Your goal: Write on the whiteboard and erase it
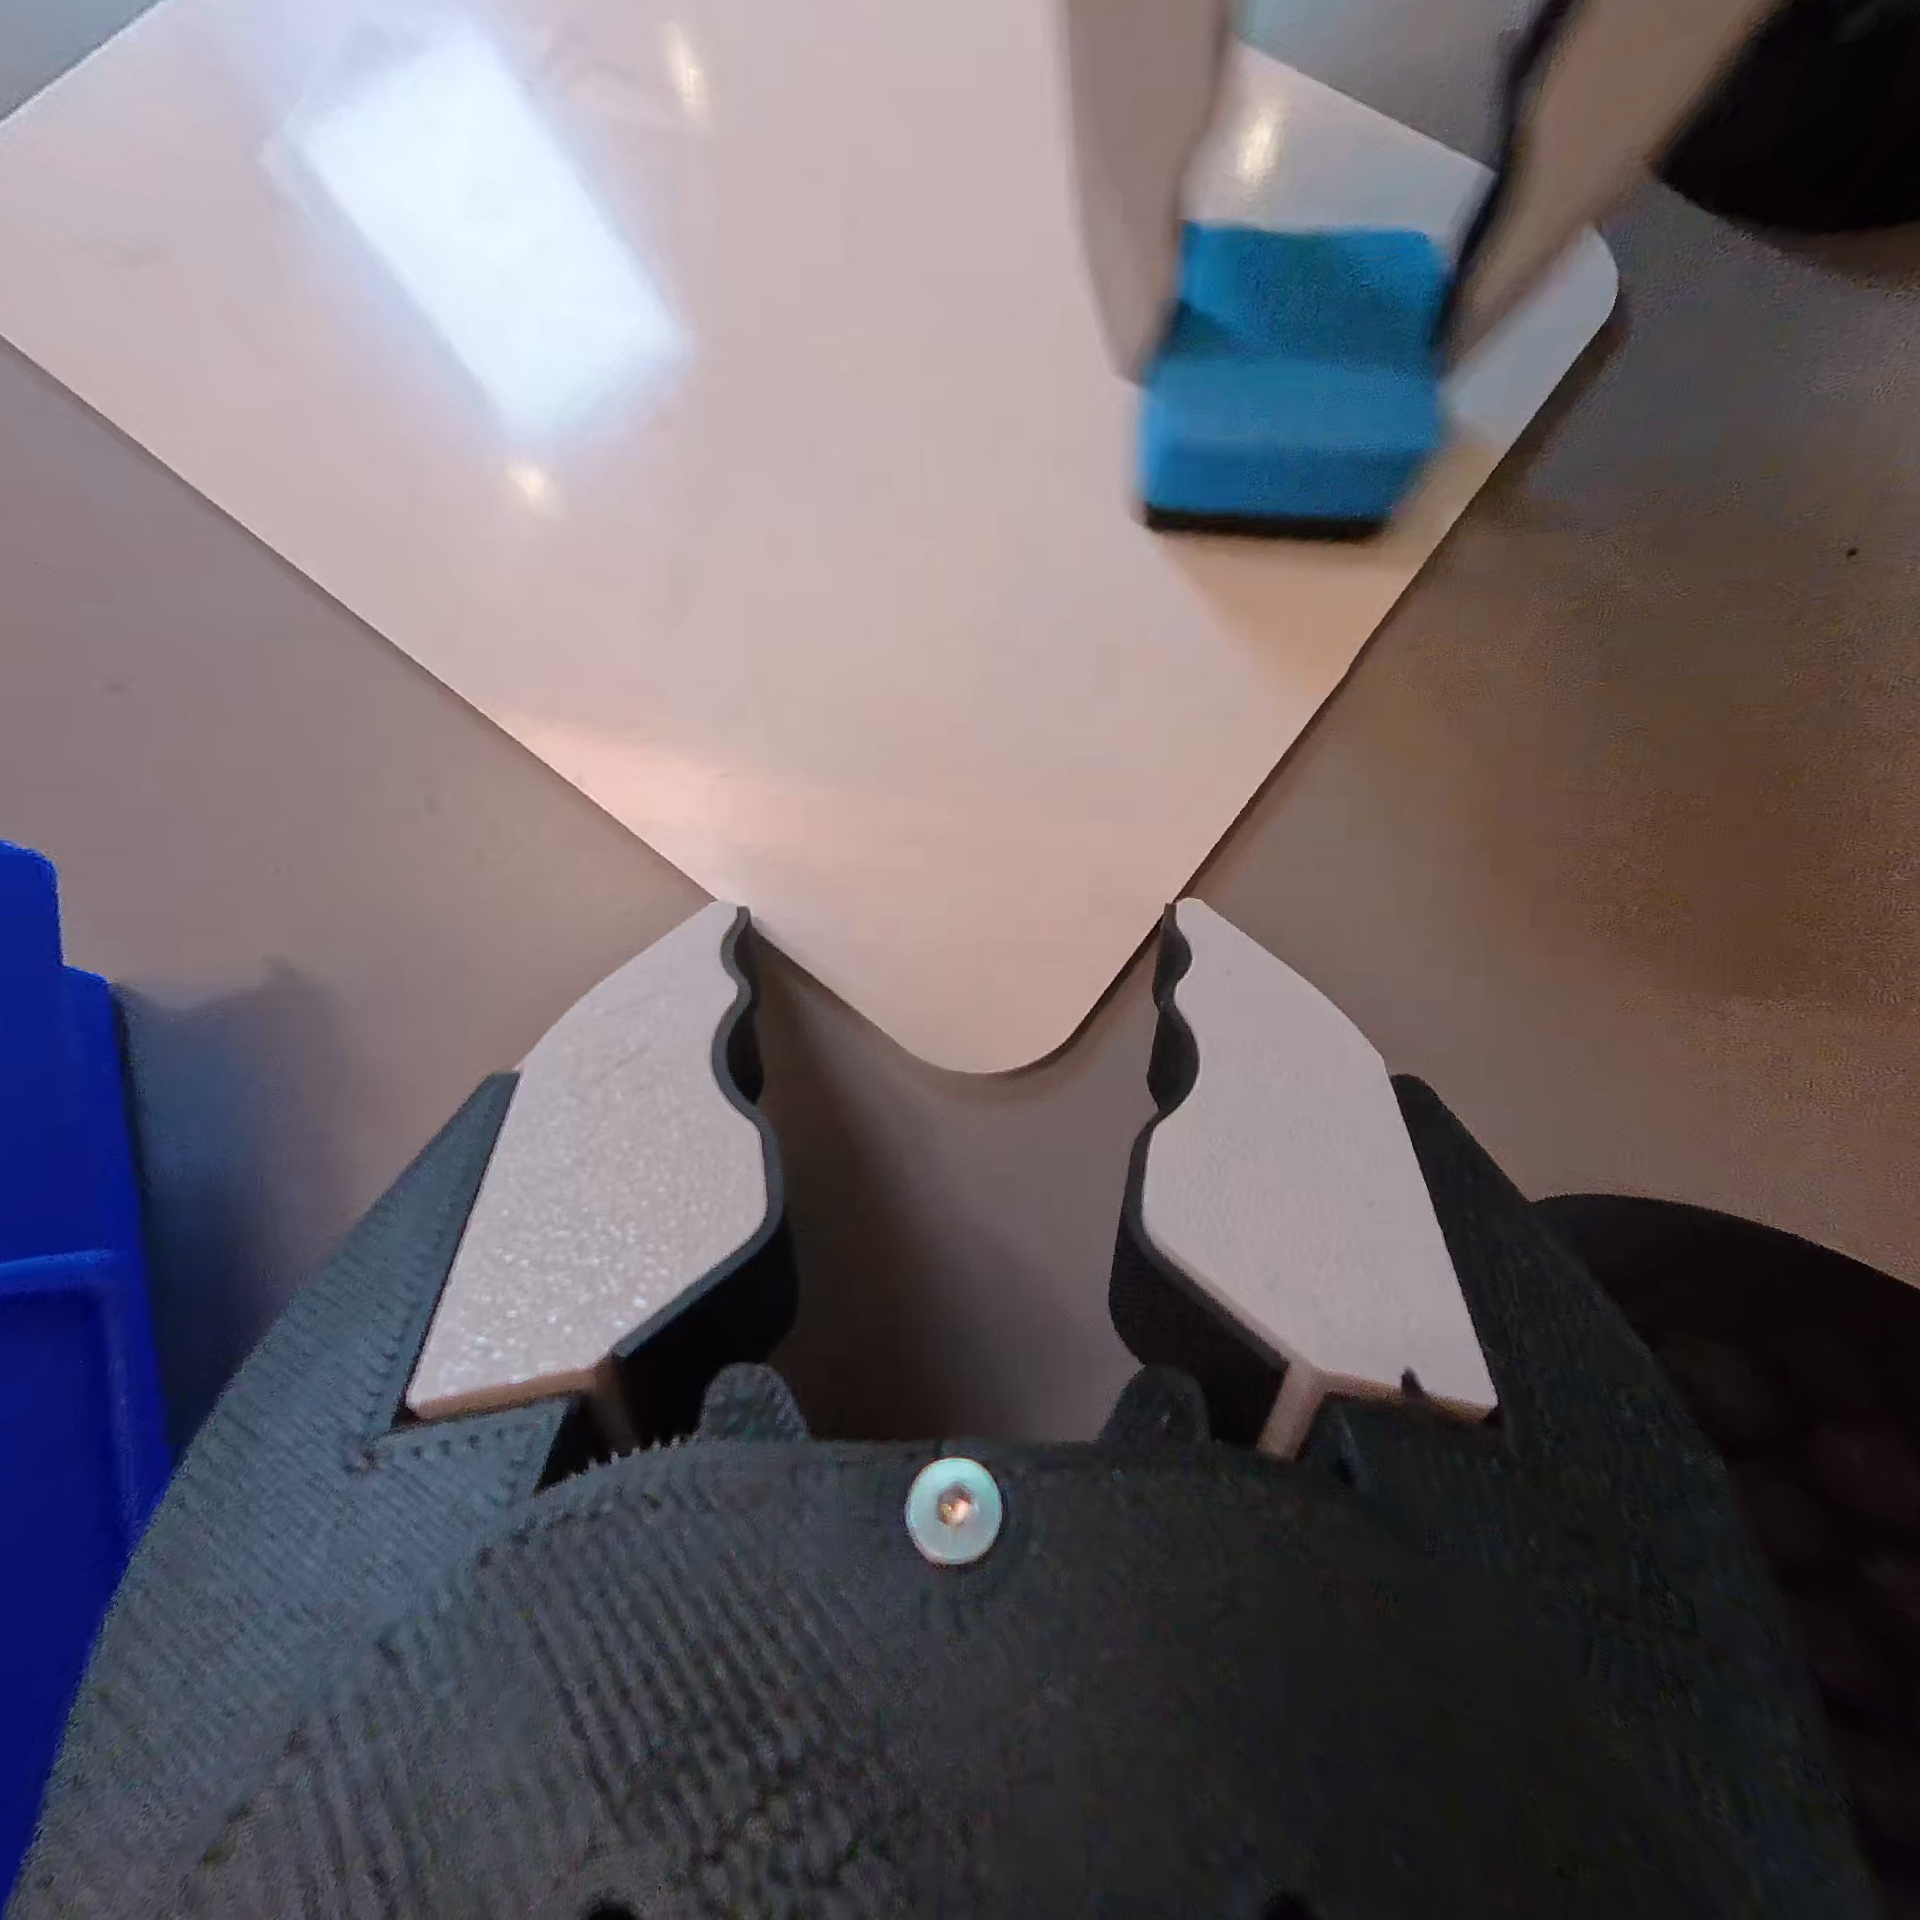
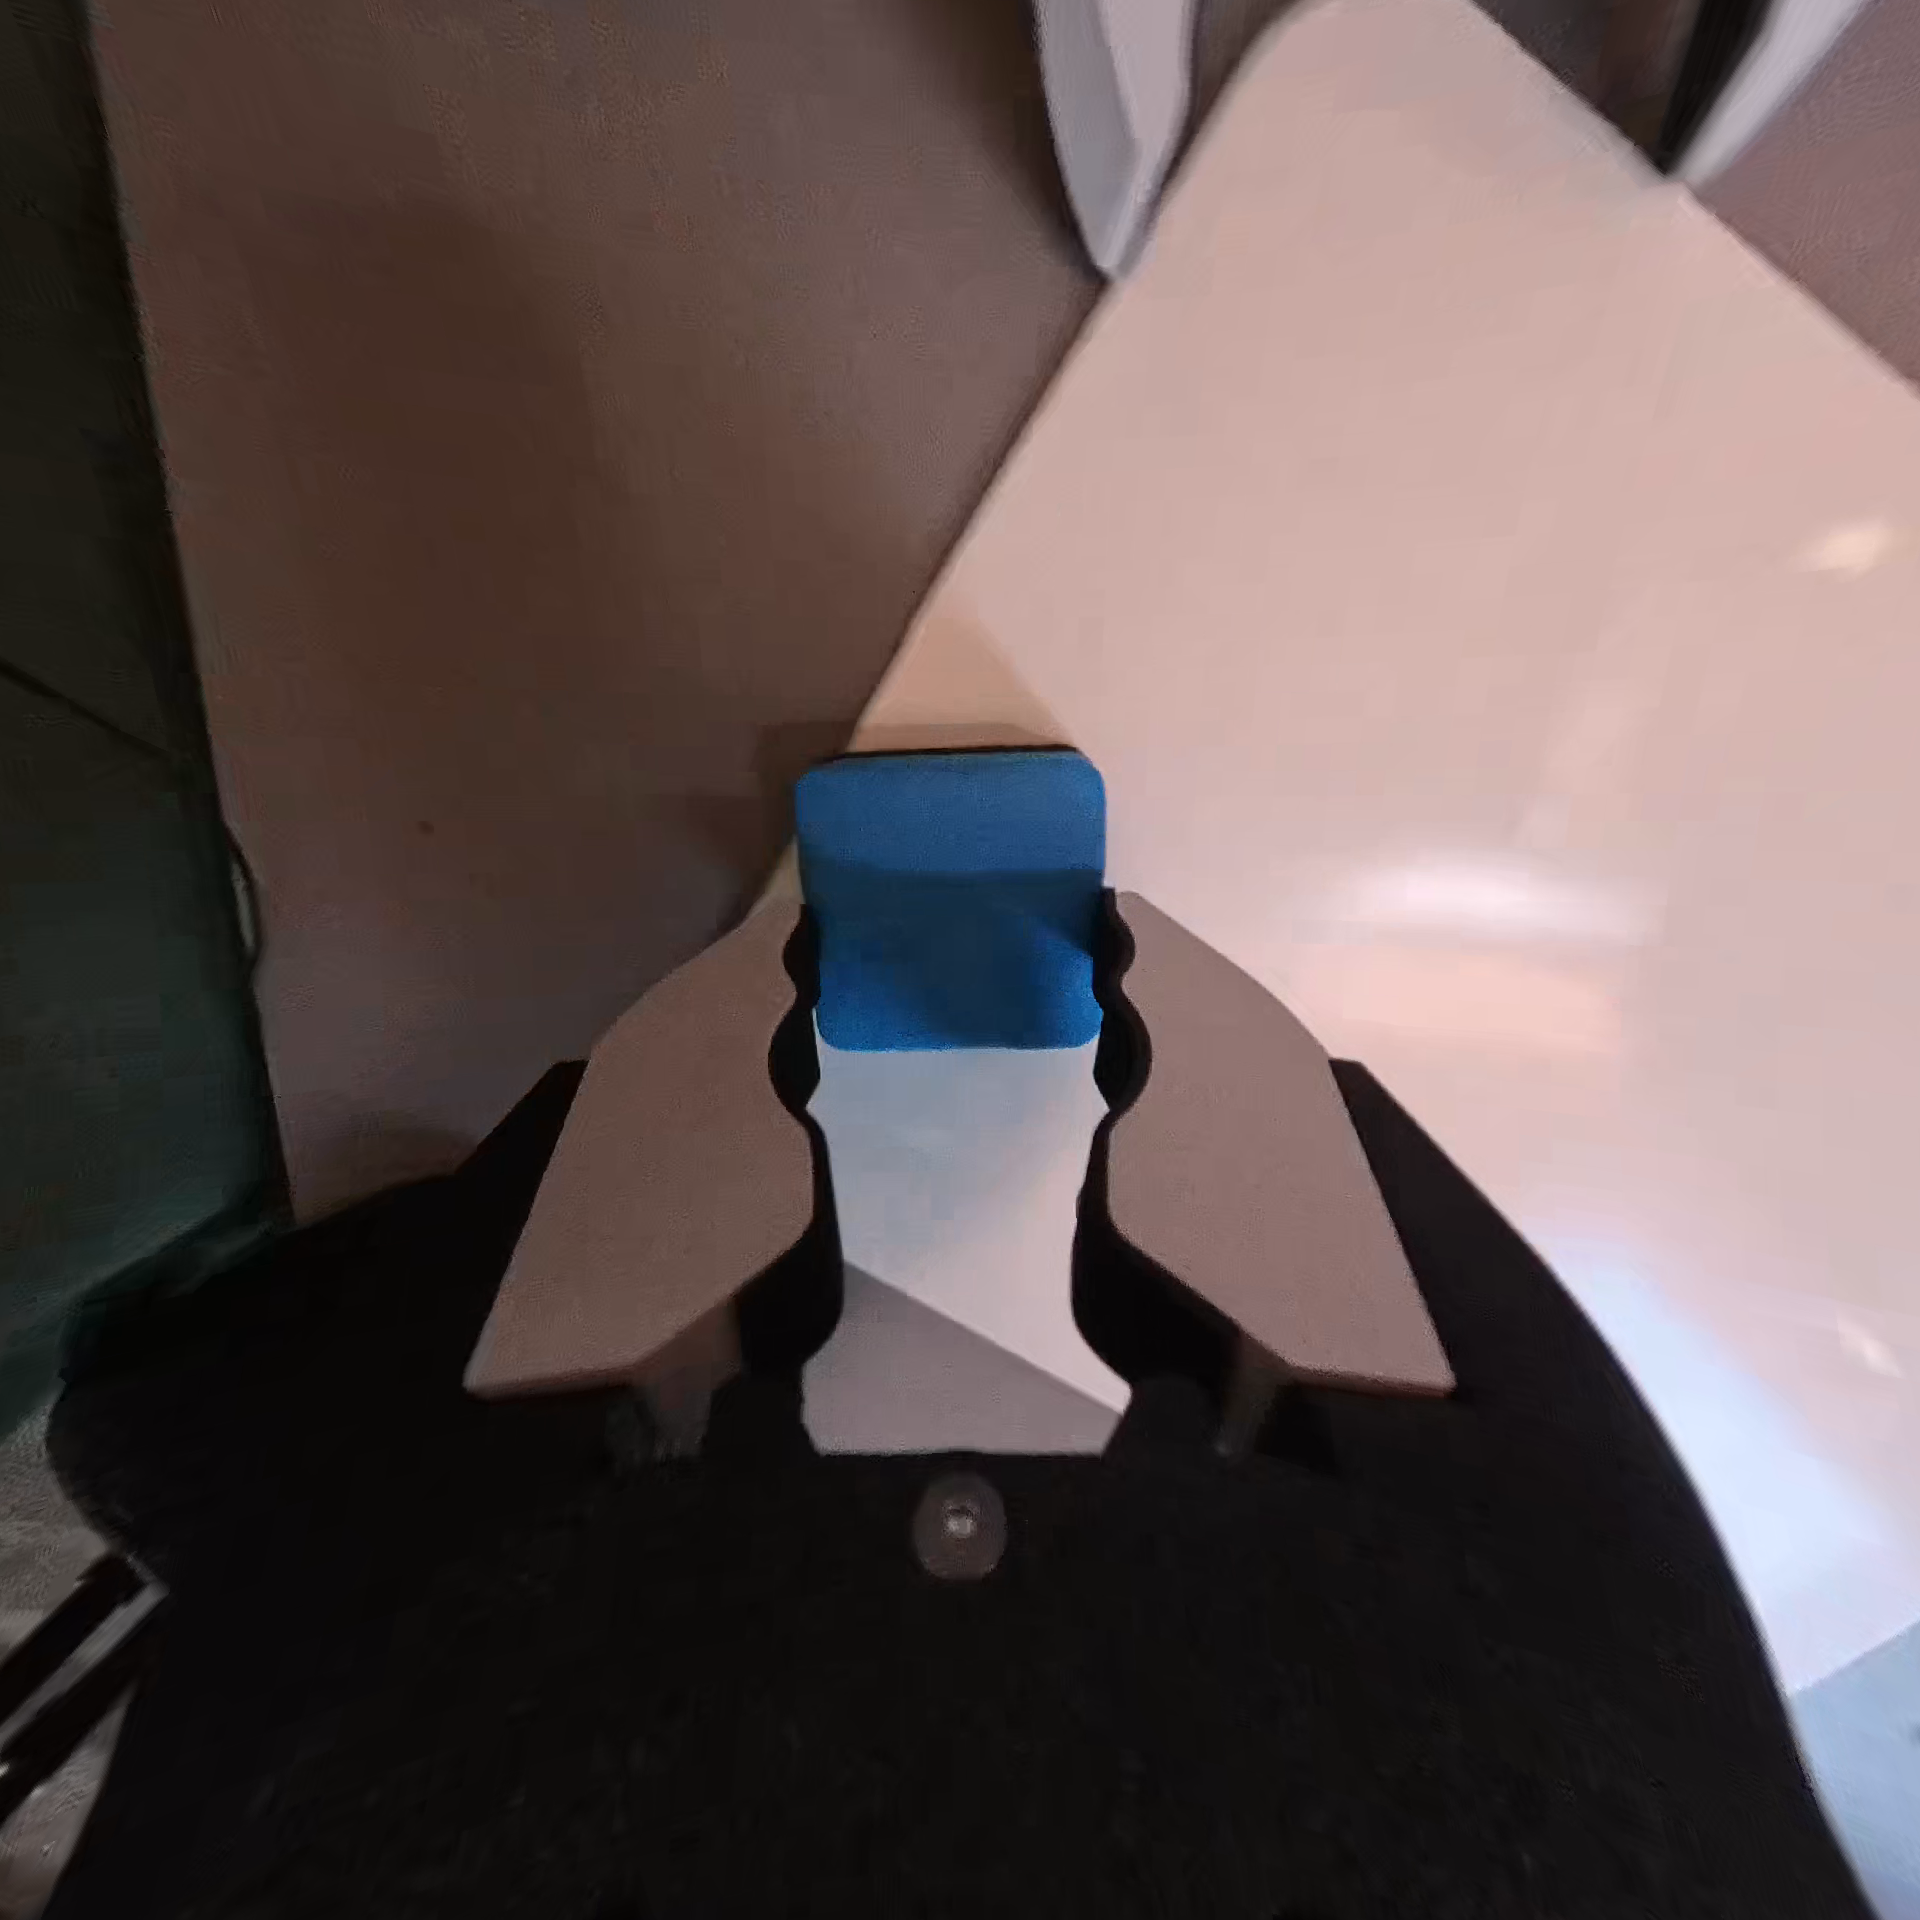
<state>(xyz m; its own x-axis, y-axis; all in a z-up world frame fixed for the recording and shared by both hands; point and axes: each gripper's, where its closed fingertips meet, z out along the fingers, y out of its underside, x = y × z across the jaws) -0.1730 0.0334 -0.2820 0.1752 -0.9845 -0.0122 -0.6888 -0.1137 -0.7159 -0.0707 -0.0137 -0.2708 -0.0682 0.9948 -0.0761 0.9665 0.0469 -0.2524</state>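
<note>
Brown table bearing a flat whiteboard; a blue bin stands at its left edge

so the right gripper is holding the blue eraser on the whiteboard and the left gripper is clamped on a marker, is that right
Not quite. The left gripper holds no marker: the left wrist view shows it open and empty over the whiteboard corner. The rest stands: the right gripper is shut on the blue eraser on the board.

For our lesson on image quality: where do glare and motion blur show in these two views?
Left wrist view: ceiling-light glare on the whiteboard; eraser and right gripper smeared by motion. Right wrist view: soft throughout, faint glare at right, eraser fairly clear.
</note>
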